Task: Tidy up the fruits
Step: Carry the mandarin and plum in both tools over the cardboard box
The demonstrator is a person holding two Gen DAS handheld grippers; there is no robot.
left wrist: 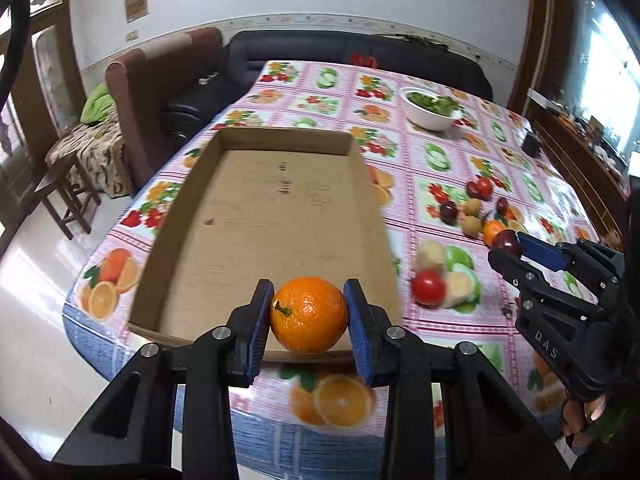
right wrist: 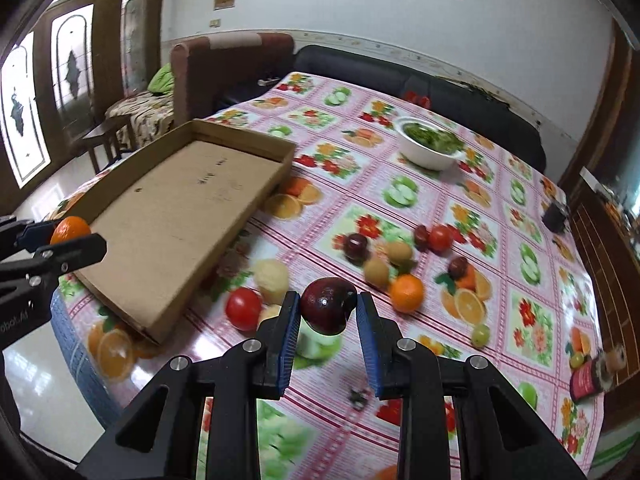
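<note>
Orange [left wrist: 309,314] skin, firm and slightly slick, sits pinched across its middle by the left gripper [left wrist: 308,316] over the cardboard tray's [left wrist: 256,216] near edge. Beside it, the right gripper [right wrist: 329,312] pinches 1 small, light plum [right wrist: 327,306]. Beyond, loose fruit [right wrist: 406,293] dots the table [right wrist: 360,184].

Left hand-held gripper [left wrist: 309,312] and right hand-held gripper [right wrist: 329,308] tilt downward, jaws seemingly clamped, each loaded
</note>
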